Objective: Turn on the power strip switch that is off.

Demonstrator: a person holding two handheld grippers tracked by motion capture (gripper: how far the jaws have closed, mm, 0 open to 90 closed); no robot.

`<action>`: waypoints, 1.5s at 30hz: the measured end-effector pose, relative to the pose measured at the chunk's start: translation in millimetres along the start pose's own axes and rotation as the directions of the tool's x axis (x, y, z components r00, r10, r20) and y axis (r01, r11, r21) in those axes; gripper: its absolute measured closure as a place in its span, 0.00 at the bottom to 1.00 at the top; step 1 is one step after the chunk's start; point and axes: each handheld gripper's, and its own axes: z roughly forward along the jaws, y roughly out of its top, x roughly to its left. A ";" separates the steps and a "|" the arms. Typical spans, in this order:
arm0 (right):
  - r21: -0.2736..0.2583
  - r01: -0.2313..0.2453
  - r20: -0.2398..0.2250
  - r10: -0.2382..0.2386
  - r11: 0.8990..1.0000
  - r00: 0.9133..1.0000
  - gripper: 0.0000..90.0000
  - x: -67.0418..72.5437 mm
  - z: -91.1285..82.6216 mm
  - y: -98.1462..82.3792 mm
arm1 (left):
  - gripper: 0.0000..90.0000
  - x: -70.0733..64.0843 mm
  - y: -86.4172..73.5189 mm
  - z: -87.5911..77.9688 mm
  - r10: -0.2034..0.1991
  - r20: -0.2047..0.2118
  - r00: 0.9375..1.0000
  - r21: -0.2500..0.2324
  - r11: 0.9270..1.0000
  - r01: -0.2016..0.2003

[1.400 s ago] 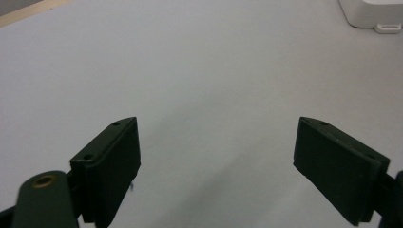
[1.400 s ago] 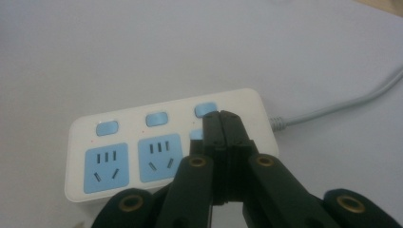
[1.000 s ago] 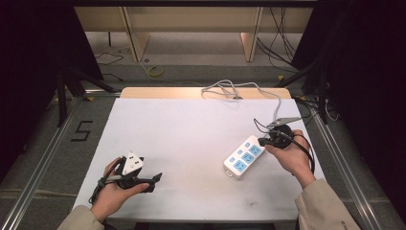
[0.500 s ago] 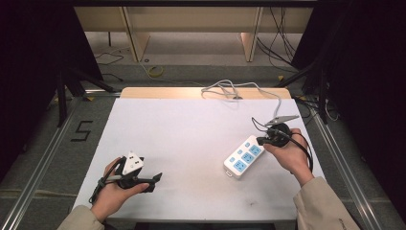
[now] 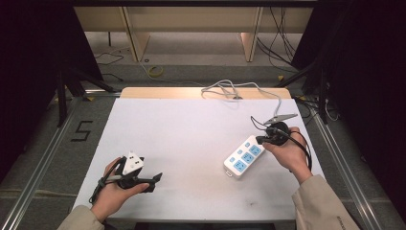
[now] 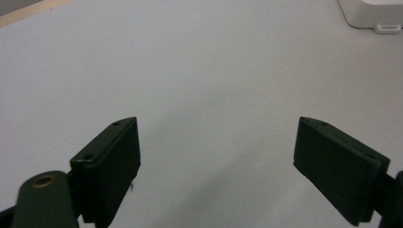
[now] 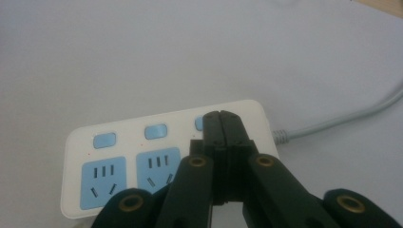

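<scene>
Power strip [image 5: 243, 158] lies diagonal on table's [image 5: 191, 124] right side, long axis running near-left to far-right, directly under right gripper [image 7: 222, 124], whose jaws are fully closed w/ tips over strip's cord-end switch, holding nothing; left gripper [image 5: 154, 179] sits well apart from strip, jaws wide & empty.

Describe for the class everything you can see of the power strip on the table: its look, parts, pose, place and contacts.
The power strip is a white, plastic-looking bar with rounded corners, lying flat and slantwise on the white table, near its right side. It carries blue sockets, each with a small blue switch above it. A grey cable leaves its far end. The shut right tongs hover over the third switch; whether they touch is unclear.
</scene>
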 end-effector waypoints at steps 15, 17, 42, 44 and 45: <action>0.013 0.005 -0.004 -0.005 1.000 1.000 1.00 -0.7 4.8 3.7 | 0.17 -0.1 -0.1 0.1 0.003 0.001 1.000 -0.001 1.000 -0.003; 0.015 0.006 -0.003 -0.006 1.000 1.000 1.00 -0.8 5.5 4.2 | 0.17 -0.2 0.0 0.1 0.003 0.001 1.000 -0.001 1.000 -0.003; 0.035 0.011 -0.003 -0.011 0.999 1.000 1.00 -1.2 14.6 7.5 | 0.17 -0.8 0.1 0.2 0.001 0.009 1.000 -0.001 1.000 -0.001; 0.038 0.013 -0.005 -0.012 0.999 1.000 1.00 -1.0 15.6 8.1 | 0.17 -0.7 0.0 0.2 0.002 0.008 1.000 0.000 1.000 -0.002; 0.039 0.011 -0.004 -0.011 0.999 1.000 1.00 -0.7 16.1 8.4 | 0.17 -0.7 0.0 0.4 0.001 0.008 1.000 0.000 1.000 -0.001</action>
